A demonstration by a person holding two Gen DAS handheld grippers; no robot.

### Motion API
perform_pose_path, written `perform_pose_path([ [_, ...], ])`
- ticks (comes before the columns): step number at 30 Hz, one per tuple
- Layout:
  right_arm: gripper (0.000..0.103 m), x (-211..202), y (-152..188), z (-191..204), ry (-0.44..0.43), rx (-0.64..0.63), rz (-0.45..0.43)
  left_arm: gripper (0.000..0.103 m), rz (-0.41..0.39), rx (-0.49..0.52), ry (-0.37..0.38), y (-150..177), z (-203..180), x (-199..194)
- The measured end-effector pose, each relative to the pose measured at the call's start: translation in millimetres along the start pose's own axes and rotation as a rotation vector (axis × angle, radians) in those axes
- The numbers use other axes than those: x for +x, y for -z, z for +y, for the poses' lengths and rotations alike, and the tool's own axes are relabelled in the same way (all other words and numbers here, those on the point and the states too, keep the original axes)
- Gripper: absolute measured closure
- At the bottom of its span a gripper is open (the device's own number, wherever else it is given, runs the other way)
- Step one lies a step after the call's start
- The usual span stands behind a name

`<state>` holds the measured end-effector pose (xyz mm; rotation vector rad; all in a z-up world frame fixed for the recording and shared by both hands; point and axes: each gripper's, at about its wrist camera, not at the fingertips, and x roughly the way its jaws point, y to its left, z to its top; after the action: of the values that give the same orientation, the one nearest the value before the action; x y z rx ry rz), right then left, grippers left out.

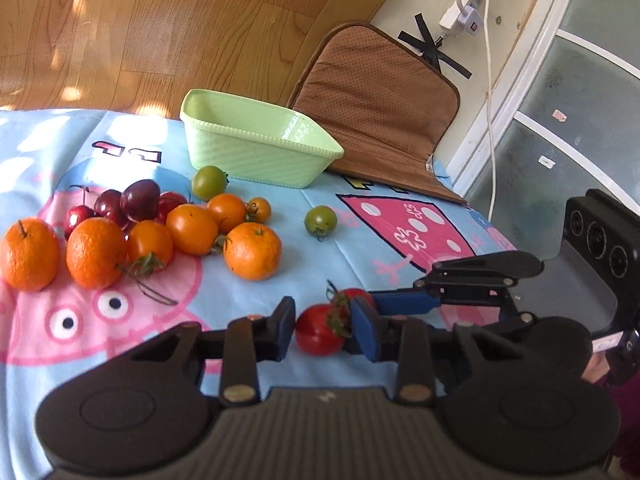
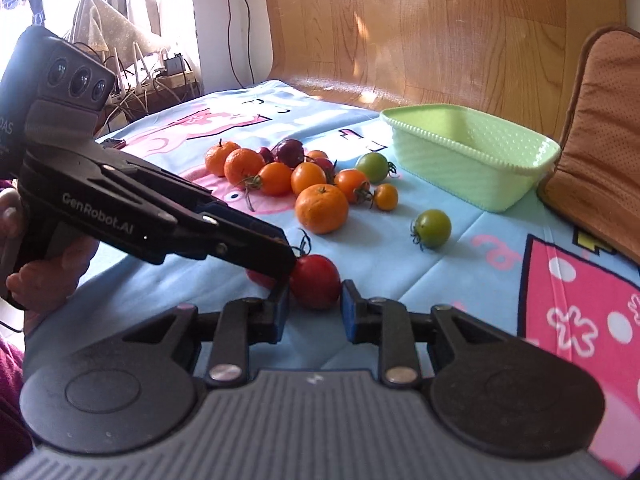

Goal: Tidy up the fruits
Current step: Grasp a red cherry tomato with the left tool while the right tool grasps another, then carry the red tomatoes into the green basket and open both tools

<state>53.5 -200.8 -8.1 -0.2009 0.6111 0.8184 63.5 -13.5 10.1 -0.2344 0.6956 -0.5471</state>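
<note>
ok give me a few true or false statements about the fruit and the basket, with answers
1. The green basket is empty. True.
2. Three green tomatoes lie on the cloth. False: there are two green tomatoes.
3. A red tomato sits between the jaws of the left gripper. True.
4. The oranges are in the basket. False: they lie on the cloth beside the other fruit.

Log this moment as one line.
left gripper shut on left red tomato | right gripper shut on right red tomato | green basket empty
</note>
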Motion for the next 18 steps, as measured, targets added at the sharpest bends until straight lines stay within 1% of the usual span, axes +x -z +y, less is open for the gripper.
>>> perform_pose_path([
  [1, 0.073, -3.9, 4.0, 2.8, -0.008, 0.028, -0.005, 0.073, -0.005, 0.005, 0.000, 4.1, -0.8, -4.9],
  [2, 0.076, -7.3, 7.9, 5.6, -0.010, 0.054, -0.016, 0.073, -0.002, -0.003, 0.009, 6.9, -0.3, -8.9],
  [3, 0.076, -9.9, 10.3, 8.7, -0.009, 0.079, -0.023, 0.074, 0.008, -0.021, 0.021, 7.8, 1.5, -11.8],
  [6, 0.076, -9.3, 7.2, 9.2, 0.008, 0.136, -0.031, 0.074, 0.011, -0.045, 0.029, -0.3, 6.4, -16.1],
  [9, 0.078, -5.3, -3.6, 0.2, 0.060, 0.175, -0.054, 0.074, -0.020, -0.067, 0.037, -23.8, 13.7, -18.4],
  [12, 0.079, -6.8, -16.1, -14.2, 0.087, 0.217, -0.116, 0.074, -0.070, -0.044, 0.030, -56.0, 17.5, -20.9],
  [13, 0.084, -7.9, -21.4, -19.5, 0.095, 0.225, -0.139, 0.074, -0.086, -0.029, 0.024, -68.3, 18.3, -20.0],
  [14, 0.093, -8.2, -27.0, -24.9, 0.103, 0.231, -0.159, 0.074, -0.102, -0.012, 0.015, -82.0, 19.0, -17.4],
  [16, 0.093, -7.6, -40.8, -38.5, 0.131, 0.248, -0.199, 0.074, -0.119, 0.005, -0.003, -106.4, 22.8, -7.9],
  [18, 0.093, -4.3, -52.5, -51.6, 0.147, 0.257, -0.218, 0.074, -0.111, -0.019, -0.009, -127.3, 30.6, 5.7],
])
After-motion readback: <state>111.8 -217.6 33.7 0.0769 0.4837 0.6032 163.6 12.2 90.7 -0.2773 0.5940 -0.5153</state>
